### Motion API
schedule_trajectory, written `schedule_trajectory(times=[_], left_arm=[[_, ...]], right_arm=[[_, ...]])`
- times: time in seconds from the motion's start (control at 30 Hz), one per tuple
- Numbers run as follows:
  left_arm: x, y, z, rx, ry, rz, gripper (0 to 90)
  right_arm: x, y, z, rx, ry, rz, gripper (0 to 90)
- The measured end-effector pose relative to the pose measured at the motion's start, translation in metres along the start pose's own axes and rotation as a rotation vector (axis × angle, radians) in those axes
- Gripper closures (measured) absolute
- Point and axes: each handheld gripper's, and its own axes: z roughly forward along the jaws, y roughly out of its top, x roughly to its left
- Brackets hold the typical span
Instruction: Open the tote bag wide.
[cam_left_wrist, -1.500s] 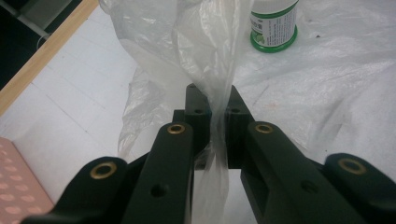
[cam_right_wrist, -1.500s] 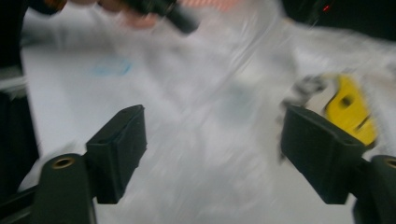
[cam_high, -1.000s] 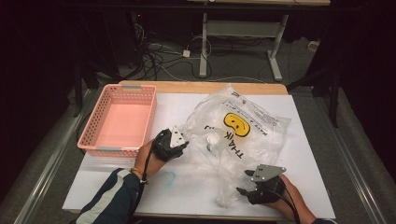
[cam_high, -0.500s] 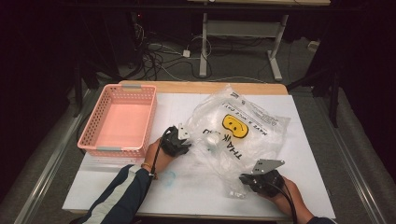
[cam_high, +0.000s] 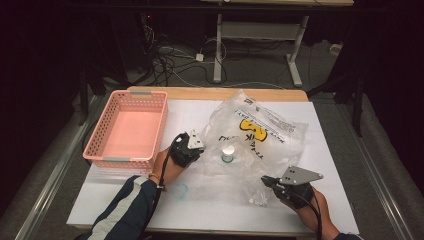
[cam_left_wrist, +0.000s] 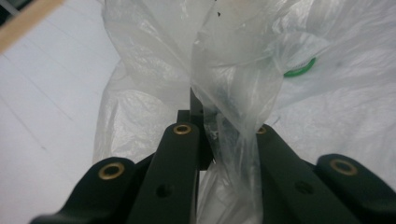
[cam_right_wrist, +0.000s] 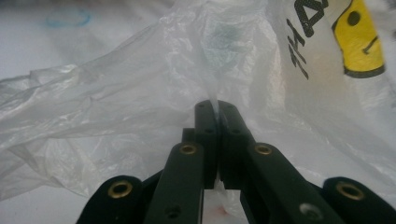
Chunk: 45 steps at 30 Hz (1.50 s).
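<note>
Both hand-held grippers just clamped crinkly plastic bag (cam_high: 260, 140).

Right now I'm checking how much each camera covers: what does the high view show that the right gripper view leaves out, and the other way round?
High view alone: the pink basket at the table's left, the left gripper shut on the plastic bag's left edge, and a white cap with a green ring inside the bag.

Right gripper view alone: up close, the right gripper with its jaws pressed together on a fold of film.

Both: the clear bag with its yellow smiley print, and the white table sheet with its faint blue circle.
</note>
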Motion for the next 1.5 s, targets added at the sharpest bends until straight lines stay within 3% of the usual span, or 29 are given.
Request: schedule_trajectory(times=[0.33, 0.5, 0.77, 1.07, 1.5], left_arm=[[0.012, 0.006, -0.037, -0.072, 0.064, -0.006, 86.4], [0.017, 0.010, -0.045, -0.080, 0.100, 0.009, 86.3], [0.018, 0.016, -0.048, -0.047, 0.106, 0.037, 86.1], [0.025, 0.020, -0.059, -0.080, 0.110, 0.025, 86.1], [0.032, 0.028, -0.072, -0.106, 0.120, 0.021, 86.1]], right_arm=[[-0.003, 0.022, -0.032, -0.165, -0.074, -0.009, 90.0], [-0.010, 0.035, -0.043, -0.227, -0.097, -0.007, 90.0], [-0.024, 0.049, -0.058, -0.292, -0.166, -0.018, 90.0], [-0.034, 0.060, -0.070, -0.348, -0.217, -0.016, 90.0], [-0.045, 0.072, -0.078, -0.396, -0.248, 0.001, 90.0]])
